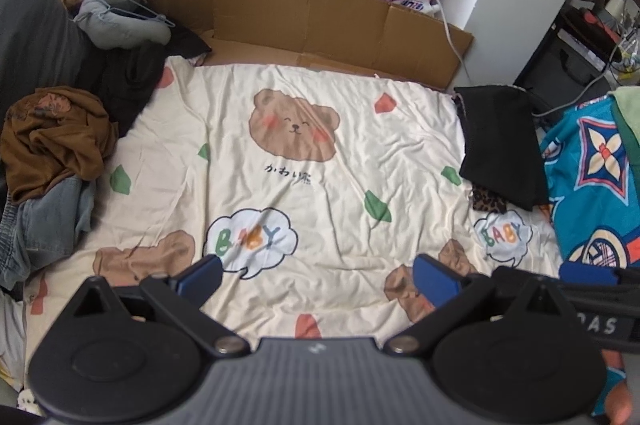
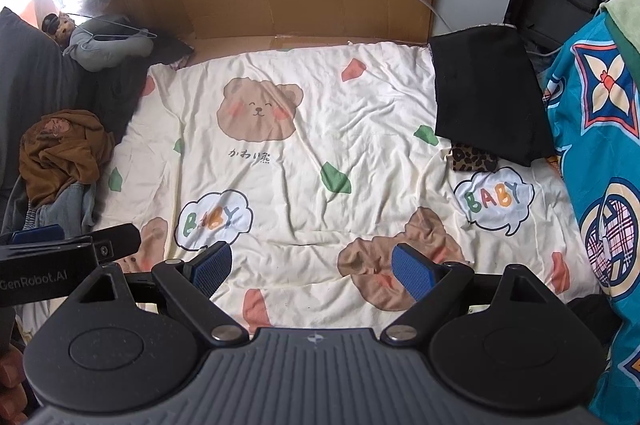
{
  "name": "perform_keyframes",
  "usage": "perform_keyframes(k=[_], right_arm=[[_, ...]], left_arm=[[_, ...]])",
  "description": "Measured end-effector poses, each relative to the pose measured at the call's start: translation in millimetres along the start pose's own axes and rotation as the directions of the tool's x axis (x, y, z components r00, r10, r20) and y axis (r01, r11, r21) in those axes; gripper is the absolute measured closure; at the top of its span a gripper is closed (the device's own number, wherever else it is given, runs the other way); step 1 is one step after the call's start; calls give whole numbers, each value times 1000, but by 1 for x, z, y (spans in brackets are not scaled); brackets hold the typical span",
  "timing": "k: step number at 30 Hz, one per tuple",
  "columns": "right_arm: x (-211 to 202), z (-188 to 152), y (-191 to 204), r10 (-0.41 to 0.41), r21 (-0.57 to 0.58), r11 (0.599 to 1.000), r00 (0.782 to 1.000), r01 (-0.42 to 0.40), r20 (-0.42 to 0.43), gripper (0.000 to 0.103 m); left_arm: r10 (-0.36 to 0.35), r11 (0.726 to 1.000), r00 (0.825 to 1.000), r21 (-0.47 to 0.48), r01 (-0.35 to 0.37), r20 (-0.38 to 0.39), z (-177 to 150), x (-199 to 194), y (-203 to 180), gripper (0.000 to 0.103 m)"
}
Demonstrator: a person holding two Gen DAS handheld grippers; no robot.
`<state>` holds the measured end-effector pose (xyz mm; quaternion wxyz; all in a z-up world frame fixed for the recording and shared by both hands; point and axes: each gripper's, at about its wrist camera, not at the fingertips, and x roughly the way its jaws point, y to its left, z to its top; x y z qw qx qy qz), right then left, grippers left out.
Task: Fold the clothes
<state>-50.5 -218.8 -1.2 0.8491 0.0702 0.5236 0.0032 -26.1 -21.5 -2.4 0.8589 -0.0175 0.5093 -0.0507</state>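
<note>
Laundry sits in 2 spots: a rumpled pile at the left edge of the bear-print sheet (image 1: 328, 161), w/ a brown top (image 1: 52, 137) heaped over denim (image 1: 44, 225), and a black garment (image 2: 486, 93) lying flat and squared at the far right w/ a leopard-print piece (image 2: 474, 157) poking out under its near edge. I judge the black one already folded, so the pile is what's left.

My left gripper (image 1: 318, 279) is spread wide, nothing btwn the pads, hovering above the sheet's near-middle. My right gripper (image 2: 312, 267) is the same: wide, empty, just beside the left.

Next step, as I see it, is fetching the brown top. To do it well:
- reach w/ the left, since the pile is on that side
- pinch only 1 layer near a hem or shoulder, not a bunched wad
- lift clear of the denim so it doesn't drag along
- spread it flat mid-sheet, where there's bare room, before any fold

Wire hanger (image 1: 136, 9) lies far back on a gray cushion, well apart.
</note>
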Motion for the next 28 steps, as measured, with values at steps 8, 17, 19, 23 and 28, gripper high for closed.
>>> perform_keyframes(k=[8,17,19,23,28], right_arm=[[2,-2,2,-8,-6,1000,1000,8,-8,12],[1,-1,0,-4,-1,1000,1000,4,2,12],[1,2,5,-6,5,1000,1000,6,0,12],[1,3,7,-3,1,1000,1000,3,2,12],[2,8,10,8,5,1000,1000,-8,8,12]], left_arm=[[-16,1000,1000,-11,16,-9,2,-1,-2,0],[-17,1000,1000,-22,17,-14,4,-1,0,0],[-15,1000,1000,-25,14,-13,4,-1,1,0],[-9,999,1000,-31,9,-11,4,-2,4,0],[3,999,1000,-41,-3,0,6,-3,7,0]])
